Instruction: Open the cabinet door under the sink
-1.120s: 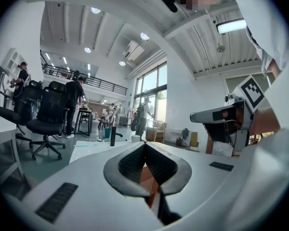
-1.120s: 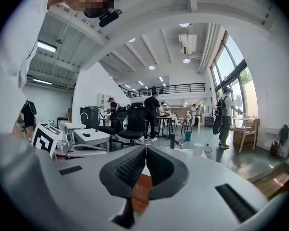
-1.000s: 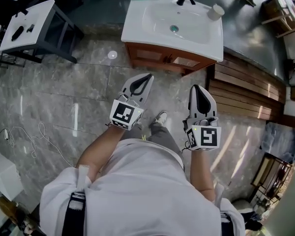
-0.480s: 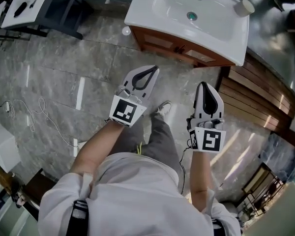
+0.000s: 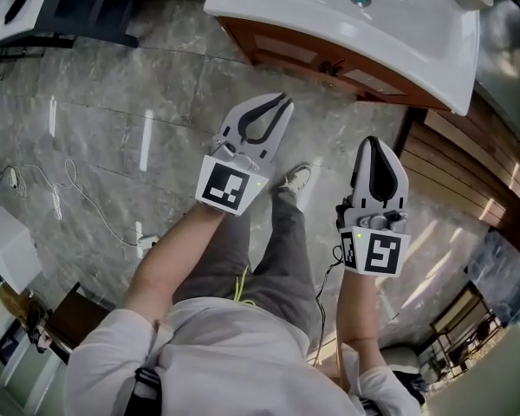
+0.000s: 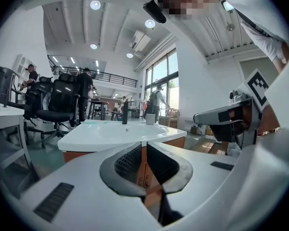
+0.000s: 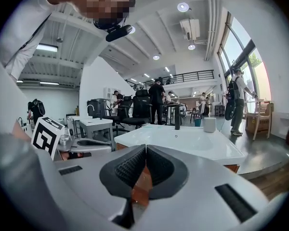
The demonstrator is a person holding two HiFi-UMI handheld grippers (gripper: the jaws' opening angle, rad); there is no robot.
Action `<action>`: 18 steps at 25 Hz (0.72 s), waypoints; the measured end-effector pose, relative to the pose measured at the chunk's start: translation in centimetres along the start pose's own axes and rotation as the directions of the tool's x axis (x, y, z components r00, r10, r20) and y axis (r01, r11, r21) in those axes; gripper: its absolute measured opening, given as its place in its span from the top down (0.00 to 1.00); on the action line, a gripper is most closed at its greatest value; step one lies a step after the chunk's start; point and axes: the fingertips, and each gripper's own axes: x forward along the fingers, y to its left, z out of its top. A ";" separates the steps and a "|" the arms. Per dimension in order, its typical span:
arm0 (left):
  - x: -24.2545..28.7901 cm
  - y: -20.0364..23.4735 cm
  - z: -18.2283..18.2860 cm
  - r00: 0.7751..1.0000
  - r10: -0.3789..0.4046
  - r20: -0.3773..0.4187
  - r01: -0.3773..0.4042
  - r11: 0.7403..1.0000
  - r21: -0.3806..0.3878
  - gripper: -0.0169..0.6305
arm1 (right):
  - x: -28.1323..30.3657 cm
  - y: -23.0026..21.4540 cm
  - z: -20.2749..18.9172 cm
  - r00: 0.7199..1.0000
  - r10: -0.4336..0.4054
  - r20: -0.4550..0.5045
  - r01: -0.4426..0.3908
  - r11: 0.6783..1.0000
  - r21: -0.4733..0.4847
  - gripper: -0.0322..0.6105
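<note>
— Wood cabinet [image 5: 286, 50] under the white sink [image 5: 329, 7]: where does it sit from the claws?

— At the far side of the grey floor [image 5: 113, 120], well apart from both claws. Its doors [image 5: 364, 81] look closed, with small knobs [image 5: 331, 66] near the middle seam.

— Why are the claws held that way?

— They hang side by side, both pointing ahead at the cabinet front. I'd judge that is to line up with the knobs before reaching in. In the left gripper view the seam shows straight through the slit between the jaws.

— How wide are they?

— The left claw [image 5: 280, 102] is just starting to part: a narrow slit, with nothing in it and nothing touched. The right claw [image 5: 374, 144] has its tips pressed together and is empty too.

— So how far along is the job?

— Not begun, by my reading. Neither claw is near a knob. One claw would need to spread wider to take a knob, and the pull must follow the door's swing or the grip may slip.
</note>
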 end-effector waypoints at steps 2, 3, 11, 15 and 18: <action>0.8 0.0 -1.8 1.000 -0.010 -0.007 0.010 1.000 0.010 0.92 | 0.9 -0.3 -1.6 1.000 0.003 0.004 -0.003 1.000 0.001 0.90; 1.2 0.0 -2.7 1.000 -0.015 -0.011 0.015 1.000 0.014 0.91 | 1.4 -0.5 -2.3 1.000 0.003 0.006 -0.003 1.000 0.001 0.90; 4.5 -0.1 -10.4 0.998 -0.026 -0.050 0.027 1.000 0.015 0.91 | 4.4 -1.9 -8.5 1.000 0.015 0.009 -0.015 1.000 -0.003 0.90; 6.6 -0.2 -13.9 0.998 -0.027 -0.063 0.028 0.999 0.017 0.90 | 5.8 -2.7 -11.6 1.000 0.024 0.010 -0.024 1.000 0.001 0.90; 8.0 -0.1 -16.1 0.998 -0.029 -0.062 0.032 0.999 0.038 0.90 | 6.5 -3.2 -13.8 0.999 0.030 0.014 -0.030 1.000 0.003 0.90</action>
